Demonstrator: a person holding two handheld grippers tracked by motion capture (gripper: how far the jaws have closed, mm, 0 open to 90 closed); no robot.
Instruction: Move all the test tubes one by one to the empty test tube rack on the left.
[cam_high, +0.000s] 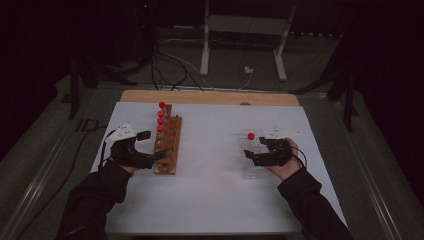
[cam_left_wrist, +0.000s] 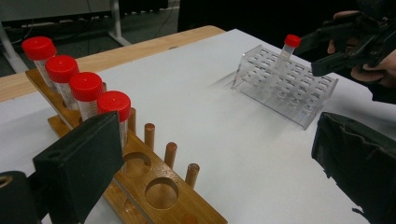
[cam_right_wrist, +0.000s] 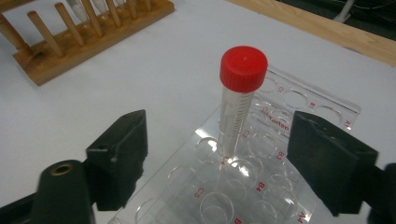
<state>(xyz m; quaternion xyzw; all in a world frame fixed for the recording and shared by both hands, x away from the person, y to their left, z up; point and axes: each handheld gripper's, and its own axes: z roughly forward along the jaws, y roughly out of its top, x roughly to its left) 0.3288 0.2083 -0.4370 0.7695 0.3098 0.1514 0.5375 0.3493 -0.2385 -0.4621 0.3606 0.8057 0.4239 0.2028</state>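
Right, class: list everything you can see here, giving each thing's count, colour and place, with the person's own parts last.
Wooden rack: one, brown, table's left.
Tubes in wooden rack: four, clear with red caps, rack's far end.
Clear rack: one, transparent, table's right.
Tube in clear rack: one, red cap, standing upright.
Table: one, white surface, wooden far edge.
Left gripper: black, open, beside wooden rack.
Right gripper: black, open, over clear rack.
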